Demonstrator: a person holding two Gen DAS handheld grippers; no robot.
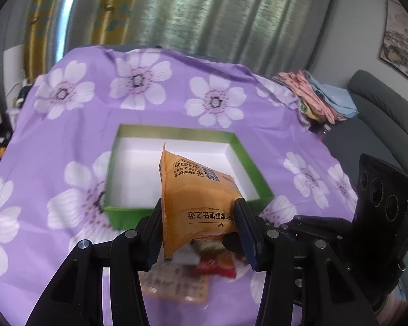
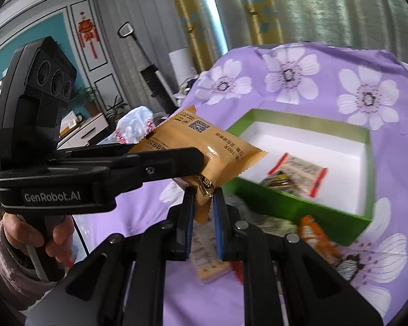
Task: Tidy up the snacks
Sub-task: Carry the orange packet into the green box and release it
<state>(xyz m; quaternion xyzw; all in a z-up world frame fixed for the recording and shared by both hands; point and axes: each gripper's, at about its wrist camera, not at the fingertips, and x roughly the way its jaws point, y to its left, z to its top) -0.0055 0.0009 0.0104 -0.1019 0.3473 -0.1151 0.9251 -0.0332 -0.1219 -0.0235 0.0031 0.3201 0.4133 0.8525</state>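
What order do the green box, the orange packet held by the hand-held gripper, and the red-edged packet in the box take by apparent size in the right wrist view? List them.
1. green box
2. orange packet, though it sits nearer the camera, so its rank is unsure
3. red-edged packet

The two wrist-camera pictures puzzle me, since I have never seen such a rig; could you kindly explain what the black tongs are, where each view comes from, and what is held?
There is no robot here. A person's hand grips a handle that ends in two black fingers, with one such gripper per hand. Each carries a fisheye camera looking along its fingers, so one picture comes from the left gripper and the other from the right gripper. On the purple flowered cloth stands an open green box with a red-ended packet inside. Loose snacks lie in front of it. The left gripper clamps an orange packet, and the right gripper seems to pinch its lower corner.
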